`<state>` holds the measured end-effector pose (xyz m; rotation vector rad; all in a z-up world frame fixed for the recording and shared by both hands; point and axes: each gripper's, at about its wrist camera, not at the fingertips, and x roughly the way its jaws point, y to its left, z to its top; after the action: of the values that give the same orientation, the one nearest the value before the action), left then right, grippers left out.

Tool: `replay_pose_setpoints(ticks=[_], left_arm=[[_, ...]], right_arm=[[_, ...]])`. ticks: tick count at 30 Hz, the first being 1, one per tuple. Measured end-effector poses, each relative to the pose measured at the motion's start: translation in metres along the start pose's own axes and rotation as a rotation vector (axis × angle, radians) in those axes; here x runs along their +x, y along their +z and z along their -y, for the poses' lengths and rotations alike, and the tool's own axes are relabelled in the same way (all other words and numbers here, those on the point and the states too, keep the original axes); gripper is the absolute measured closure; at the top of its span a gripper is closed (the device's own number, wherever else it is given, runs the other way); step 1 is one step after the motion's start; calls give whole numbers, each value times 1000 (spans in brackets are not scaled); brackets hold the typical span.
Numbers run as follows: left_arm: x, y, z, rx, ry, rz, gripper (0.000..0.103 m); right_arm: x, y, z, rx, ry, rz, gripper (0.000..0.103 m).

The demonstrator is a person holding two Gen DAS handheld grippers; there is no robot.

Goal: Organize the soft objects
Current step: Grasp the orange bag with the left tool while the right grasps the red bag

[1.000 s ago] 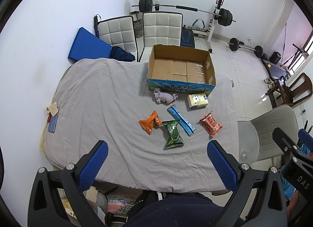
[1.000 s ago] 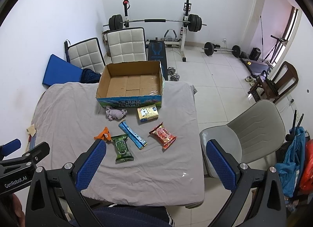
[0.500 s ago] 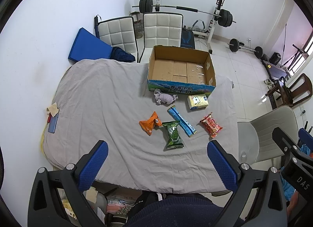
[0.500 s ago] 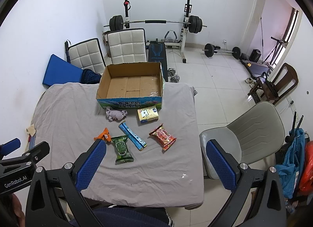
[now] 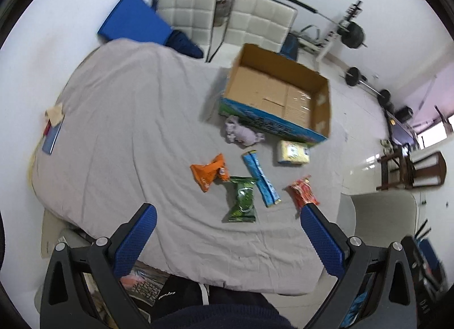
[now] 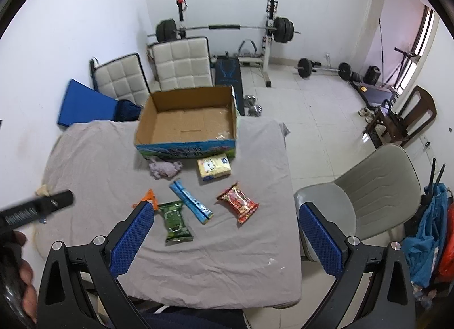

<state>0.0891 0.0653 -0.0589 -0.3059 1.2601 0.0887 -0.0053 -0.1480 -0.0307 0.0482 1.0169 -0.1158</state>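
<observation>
Fingers of the left gripper (image 5: 227,239): blue-padded, spread wide apart, holding nothing, lower part of the left wrist frame, above the near edge of the surface (image 5: 119,119), which is draped in grey cloth. Fingers of the right gripper (image 6: 225,236): likewise spread wide, nothing between them, bottom of the right wrist frame.

Cardboard box (image 6: 187,121): open-topped, printed blue-green front, upper centre of the right wrist frame, at the far side of the surface; its inside looks bare.

Purple plush toy (image 6: 164,167): just in front of the box, touching or nearly touching its front wall.

Yellow tissue pack (image 6: 214,166): right of the plush toy, near the box's right front corner.

Blue stick packet (image 6: 190,200): centre of the frame, lying diagonally.

Orange snack bag (image 5: 208,171): left of the blue packet; in the right wrist view partly hidden behind the left finger.

Green snack bag (image 6: 175,221): below the blue packet, close beside it.

Red snack bag (image 6: 237,201): right of the blue packet, apart from it.

Grey plastic chair (image 6: 366,195): right of the surface.

Barbell rack (image 6: 227,28): against the far wall, upper centre.
</observation>
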Motion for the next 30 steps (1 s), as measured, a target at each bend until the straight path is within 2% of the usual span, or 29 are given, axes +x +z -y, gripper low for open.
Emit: replay_pose_setpoints(ticks=[4, 9, 12, 15, 20, 23, 30], left_arm=[[29, 10, -16, -45, 55, -26, 0], [83, 19, -29, -78, 125, -93, 0], [119, 23, -30, -54, 196, -107, 0], [164, 25, -26, 11, 237, -137, 0], [238, 18, -22, 46, 239, -246, 0], [267, 16, -18, 57, 242, -279, 0], [308, 7, -10, 143, 287, -306, 0]], right_arm=[[47, 7, 0, 2, -7, -59, 0], [115, 12, 4, -3, -30, -123, 0], [163, 15, 6, -26, -28, -164, 0], [221, 13, 10, -55, -44, -219, 0], [313, 8, 11, -105, -71, -309, 0], [366, 0, 15, -131, -81, -385, 0], [449, -33, 14, -206, -24, -563, 0]])
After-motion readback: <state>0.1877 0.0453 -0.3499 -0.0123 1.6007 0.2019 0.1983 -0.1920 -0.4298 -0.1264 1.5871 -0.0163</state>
